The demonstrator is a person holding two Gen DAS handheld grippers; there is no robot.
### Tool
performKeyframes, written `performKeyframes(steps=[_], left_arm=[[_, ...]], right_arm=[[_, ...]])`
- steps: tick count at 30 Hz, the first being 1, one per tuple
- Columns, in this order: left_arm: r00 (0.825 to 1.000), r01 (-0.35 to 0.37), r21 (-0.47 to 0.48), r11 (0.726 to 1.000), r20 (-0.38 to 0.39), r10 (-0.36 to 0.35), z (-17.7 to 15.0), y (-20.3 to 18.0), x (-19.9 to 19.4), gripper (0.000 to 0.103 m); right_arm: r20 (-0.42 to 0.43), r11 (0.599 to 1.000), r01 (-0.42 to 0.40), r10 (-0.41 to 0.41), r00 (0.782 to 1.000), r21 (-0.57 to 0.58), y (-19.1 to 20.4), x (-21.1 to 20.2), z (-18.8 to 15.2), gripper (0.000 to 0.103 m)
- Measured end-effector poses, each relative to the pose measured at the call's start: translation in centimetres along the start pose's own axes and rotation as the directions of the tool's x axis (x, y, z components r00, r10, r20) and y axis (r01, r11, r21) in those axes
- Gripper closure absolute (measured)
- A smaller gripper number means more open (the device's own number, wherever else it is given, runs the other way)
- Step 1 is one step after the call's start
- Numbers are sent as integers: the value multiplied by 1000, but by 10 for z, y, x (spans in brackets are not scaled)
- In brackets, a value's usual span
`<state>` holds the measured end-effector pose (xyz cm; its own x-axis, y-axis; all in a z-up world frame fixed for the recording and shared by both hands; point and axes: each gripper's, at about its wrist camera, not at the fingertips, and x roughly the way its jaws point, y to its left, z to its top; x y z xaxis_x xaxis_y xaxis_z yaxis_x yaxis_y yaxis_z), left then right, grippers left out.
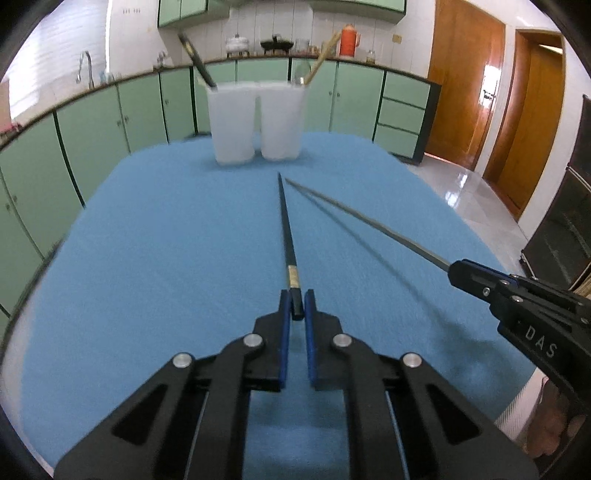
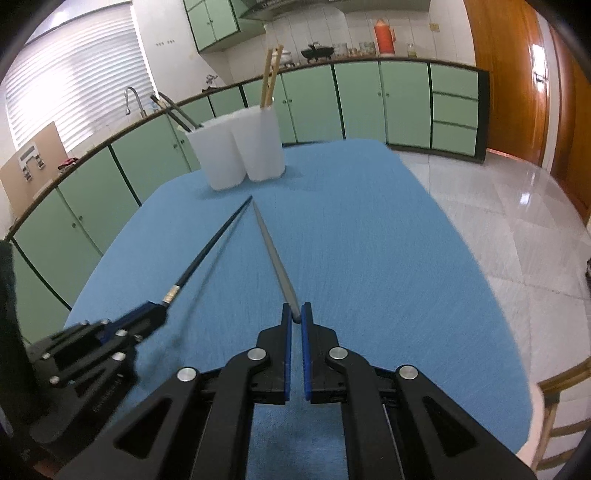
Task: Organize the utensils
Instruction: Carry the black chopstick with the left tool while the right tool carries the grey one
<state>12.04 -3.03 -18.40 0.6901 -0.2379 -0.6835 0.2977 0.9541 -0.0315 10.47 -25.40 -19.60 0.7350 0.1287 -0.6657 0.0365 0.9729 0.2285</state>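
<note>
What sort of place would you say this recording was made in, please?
Most likely a home kitchen: green cabinets run under a long counter along the tiled wall, a sink tap stands by the window, and pots and a red thermos sit on that counter.

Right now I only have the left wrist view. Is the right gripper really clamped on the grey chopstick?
Observer: Yes. In the right wrist view the right gripper is shut on the very end of the grey chopstick.
Operator: How many wooden sticks are in the cups? Mine is blurred.
Observer: Two wooden chopsticks, both standing in the white cup on the right of the picture.
Operator: And the other cup?
Observer: Two dark chopsticks lean out of the neighbouring white cup, towards the sink side.
</note>
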Motion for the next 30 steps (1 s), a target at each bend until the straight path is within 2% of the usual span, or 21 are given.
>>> performKeyframes(steps=[6,16,25,30], left_arm=[[995,-32,33,999,99,28,22,-1,-28,97],[972,-17,39,999,234,7,63,0,-70,97],[958,3,44,999,285,-15,101,4,-89,97],[955,22,41,999,295,-33,118,10,-95,97]], right_arm=[[65,1000,-14,15,998,-12,0,-23,21,98],[136,995,-98,97,986,0,-2,-55,66,98],[180,987,-148,157,971,-62,13,-77,112,98],[177,984,-149,165,970,-101,23,-80,132,98]])
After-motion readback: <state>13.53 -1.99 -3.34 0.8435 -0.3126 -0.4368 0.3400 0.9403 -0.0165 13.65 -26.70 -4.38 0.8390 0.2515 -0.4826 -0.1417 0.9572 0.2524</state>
